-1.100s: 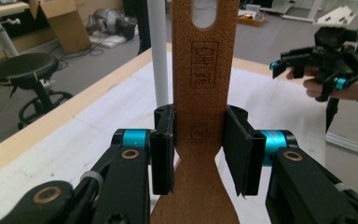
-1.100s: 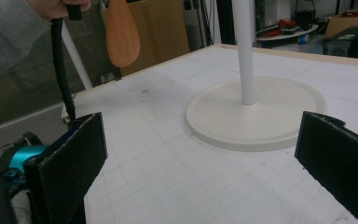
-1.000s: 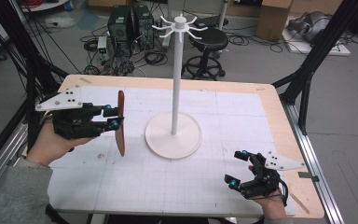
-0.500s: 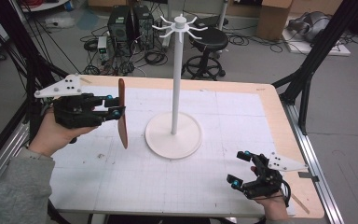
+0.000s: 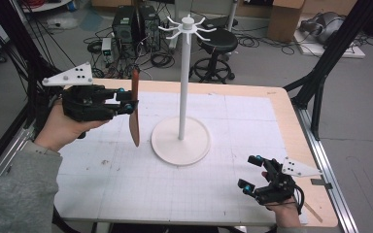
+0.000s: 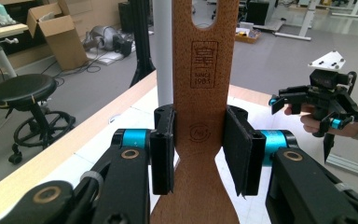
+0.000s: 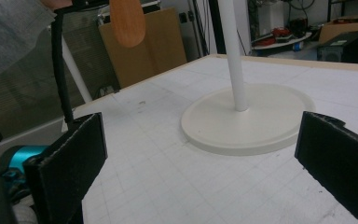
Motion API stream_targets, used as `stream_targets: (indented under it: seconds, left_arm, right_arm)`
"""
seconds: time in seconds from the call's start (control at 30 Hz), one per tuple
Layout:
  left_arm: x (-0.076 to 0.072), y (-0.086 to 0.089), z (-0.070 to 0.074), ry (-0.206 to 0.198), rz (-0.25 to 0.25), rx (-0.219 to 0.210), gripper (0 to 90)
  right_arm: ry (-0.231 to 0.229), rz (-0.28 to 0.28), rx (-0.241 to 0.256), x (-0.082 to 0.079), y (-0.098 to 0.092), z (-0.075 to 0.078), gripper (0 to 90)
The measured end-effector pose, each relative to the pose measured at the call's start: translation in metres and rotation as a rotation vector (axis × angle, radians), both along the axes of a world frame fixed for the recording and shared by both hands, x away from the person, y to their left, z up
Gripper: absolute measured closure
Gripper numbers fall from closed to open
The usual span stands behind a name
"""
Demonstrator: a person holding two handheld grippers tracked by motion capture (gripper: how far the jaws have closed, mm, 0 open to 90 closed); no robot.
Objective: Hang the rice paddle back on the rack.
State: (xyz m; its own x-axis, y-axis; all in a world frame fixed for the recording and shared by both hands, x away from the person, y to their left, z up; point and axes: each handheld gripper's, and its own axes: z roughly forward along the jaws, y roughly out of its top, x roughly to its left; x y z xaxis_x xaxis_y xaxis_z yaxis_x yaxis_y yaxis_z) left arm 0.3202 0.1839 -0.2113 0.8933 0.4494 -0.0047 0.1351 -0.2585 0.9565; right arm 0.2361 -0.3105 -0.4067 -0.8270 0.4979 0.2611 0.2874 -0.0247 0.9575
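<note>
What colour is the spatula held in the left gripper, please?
Reddish-brown wood spatula, clearest in the left gripper view.

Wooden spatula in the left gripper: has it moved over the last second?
Yes. The wooden spatula, clamped in the left gripper, has risen and shifted toward the white stand's pole; its lower end now hangs above the table, beside the stand's base.

One wooden spatula (image 5: 134,109), one stand (image 5: 180,141)

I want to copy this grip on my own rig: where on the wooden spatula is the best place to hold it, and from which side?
Grip the wooden spatula at its narrow neck, as the left gripper does, pads across the two thin edges. It hangs upright, so come in level from the side; the hanging hole at the top stays free.
</note>
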Motion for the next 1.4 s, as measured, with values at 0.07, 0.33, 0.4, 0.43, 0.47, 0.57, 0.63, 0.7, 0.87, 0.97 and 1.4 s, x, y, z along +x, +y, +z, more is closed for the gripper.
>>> stream_targets:
  seconds: [0.07, 0.33, 0.4, 0.43, 0.47, 0.57, 0.63, 0.7, 0.87, 0.97, 1.4]
  left_arm:
    - [0.002, -0.001, 0.003, -0.003, 0.001, -0.002, 64.9]
    - [0.010, -0.005, 0.017, -0.013, -0.008, -0.016, 64.9]
    - [0.011, -0.007, 0.020, -0.013, -0.010, -0.018, 64.9]
    - [0.012, -0.008, 0.022, -0.016, -0.012, -0.012, 65.0]
    - [0.013, -0.009, 0.023, -0.015, -0.013, -0.017, 64.9]
    - [0.015, -0.011, 0.027, -0.016, -0.014, -0.009, 65.0]
    - [0.016, -0.013, 0.030, -0.018, -0.014, -0.009, 65.0]
    - [0.017, -0.015, 0.033, -0.021, -0.018, -0.011, 65.0]
    - [0.017, -0.022, 0.039, -0.031, -0.025, -0.011, 65.0]
    - [0.019, -0.027, 0.042, -0.031, -0.011, -0.011, 64.9]
    - [0.028, -0.044, 0.060, -0.020, 0.012, -0.005, 64.9]
  right_arm:
    - [0.002, -0.002, 0.007, 0.000, 0.000, 0.000, 1.1]
    - [0.003, -0.006, 0.016, -0.002, -0.001, -0.001, 1.2]
    - [0.005, -0.006, 0.014, -0.002, -0.001, -0.001, 1.1]
    - [0.007, -0.007, 0.012, -0.002, -0.001, -0.001, 1.1]
    - [0.006, -0.007, 0.012, -0.002, -0.001, -0.001, 1.1]
    - [0.005, -0.009, 0.012, -0.002, -0.002, -0.001, 1.2]
    - [0.003, -0.013, 0.015, -0.002, -0.002, -0.002, 1.1]
    - [0.010, -0.013, 0.016, -0.002, -0.002, -0.002, 1.1]
    - [0.011, -0.010, 0.014, -0.002, -0.002, -0.002, 1.1]
    - [0.008, -0.009, 0.013, -0.001, -0.002, -0.002, 1.1]
    - [0.009, -0.013, 0.018, -0.001, -0.003, -0.004, 1.1]
